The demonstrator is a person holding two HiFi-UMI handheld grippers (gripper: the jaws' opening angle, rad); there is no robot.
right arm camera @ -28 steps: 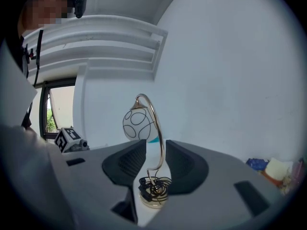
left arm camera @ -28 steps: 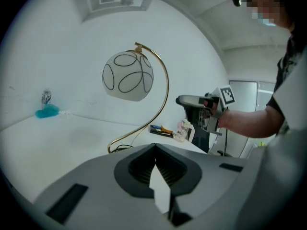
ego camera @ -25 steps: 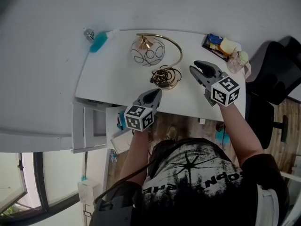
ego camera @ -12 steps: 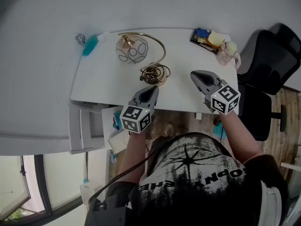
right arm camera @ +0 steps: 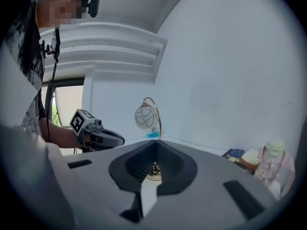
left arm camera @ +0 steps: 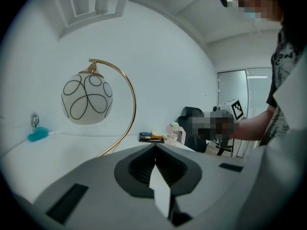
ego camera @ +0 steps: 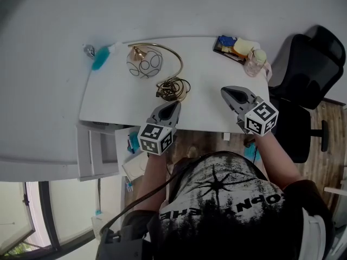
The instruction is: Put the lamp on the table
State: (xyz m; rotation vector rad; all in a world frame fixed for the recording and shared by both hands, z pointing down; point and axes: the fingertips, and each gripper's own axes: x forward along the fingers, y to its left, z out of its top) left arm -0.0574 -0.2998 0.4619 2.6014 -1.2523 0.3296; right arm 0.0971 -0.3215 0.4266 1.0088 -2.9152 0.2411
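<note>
The lamp stands on the white table (ego camera: 206, 80): a white globe shade (ego camera: 144, 62) with dark loops, a gold arched stem, and a base (ego camera: 172, 89) with its cord coiled round it. My left gripper (ego camera: 174, 105) is shut and empty, just in front of the base. My right gripper (ego camera: 228, 92) is also shut and empty, off to the lamp's right over the table. In the left gripper view the shade (left arm camera: 87, 98) hangs ahead of the closed jaws. In the right gripper view the lamp (right arm camera: 145, 117) stands far ahead, with the left gripper (right arm camera: 103, 138) at the left.
A blue brush (ego camera: 100, 58) lies at the table's far left corner. A tray of small items (ego camera: 230, 44) and a clear bottle (ego camera: 253, 63) sit at the far right. A black office chair (ego camera: 303, 75) stands right of the table, and white drawers (ego camera: 97, 150) under its left end.
The right gripper's jaws have gone from open to shut with nothing in them. Both grippers have drawn back a little from the lamp toward the table's near edge.
</note>
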